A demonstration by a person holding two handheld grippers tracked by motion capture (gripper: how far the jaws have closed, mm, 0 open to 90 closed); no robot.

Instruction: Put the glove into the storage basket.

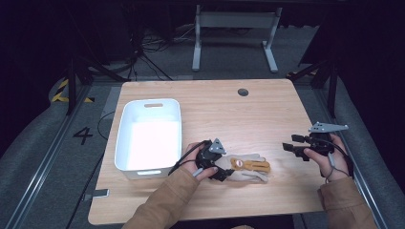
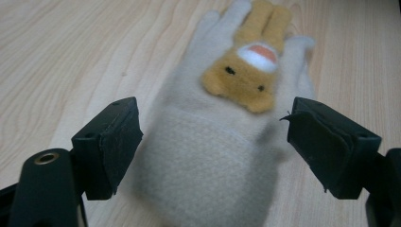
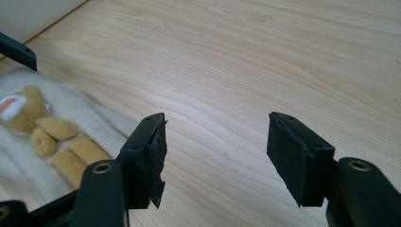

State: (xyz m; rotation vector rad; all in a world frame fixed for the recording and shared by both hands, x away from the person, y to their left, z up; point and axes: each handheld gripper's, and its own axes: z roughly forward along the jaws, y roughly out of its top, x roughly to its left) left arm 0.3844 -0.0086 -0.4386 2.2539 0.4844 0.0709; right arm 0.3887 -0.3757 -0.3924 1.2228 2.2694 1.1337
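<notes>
A cream fleece glove with an orange plush animal sewn on its back lies flat on the wooden table, near the front edge. My left gripper sits low over the glove's cuff end. In the left gripper view, my left gripper is open, its pads standing on either side of the glove with a small gap at each side. My right gripper hovers to the right of the glove, open with nothing in it. In the right gripper view, bare wood lies between the jaws of the right gripper, with the glove at the left.
A white plastic bin stands on the left part of the table, just left of my left hand. A round cable hole sits near the far edge. Behind the table are a desk frame and cables on the floor.
</notes>
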